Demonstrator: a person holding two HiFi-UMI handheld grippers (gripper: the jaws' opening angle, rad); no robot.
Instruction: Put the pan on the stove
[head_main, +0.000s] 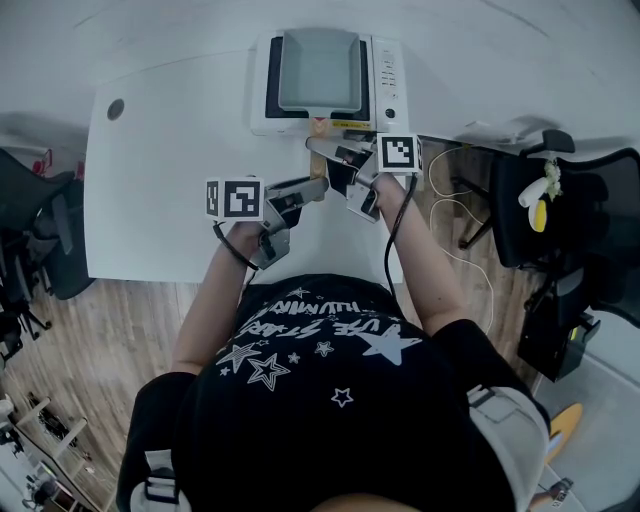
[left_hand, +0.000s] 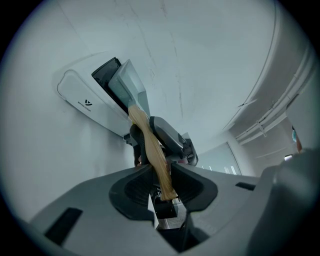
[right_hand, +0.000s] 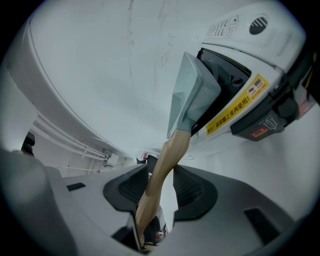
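Note:
A grey square pan (head_main: 320, 68) lies over the black top of the white stove (head_main: 388, 80) at the table's far edge. Its wooden handle (head_main: 319, 127) points toward me. My right gripper (head_main: 335, 150) is shut on the handle (right_hand: 170, 155) close to the pan (right_hand: 192, 95). My left gripper (head_main: 318, 186) is shut on the handle's near end (left_hand: 152, 150), with its tips just behind the right gripper (left_hand: 167, 137). In the left gripper view the pan (left_hand: 127, 82) rests on the stove (left_hand: 80, 97). The stove's control panel (right_hand: 240, 30) shows beside the pan.
The white table (head_main: 150, 180) has a round cable hole (head_main: 116, 108) at its left. Office chairs stand at the left (head_main: 30, 230) and right (head_main: 560, 210). A white cable (head_main: 445, 205) hangs off the table's right edge over the wooden floor.

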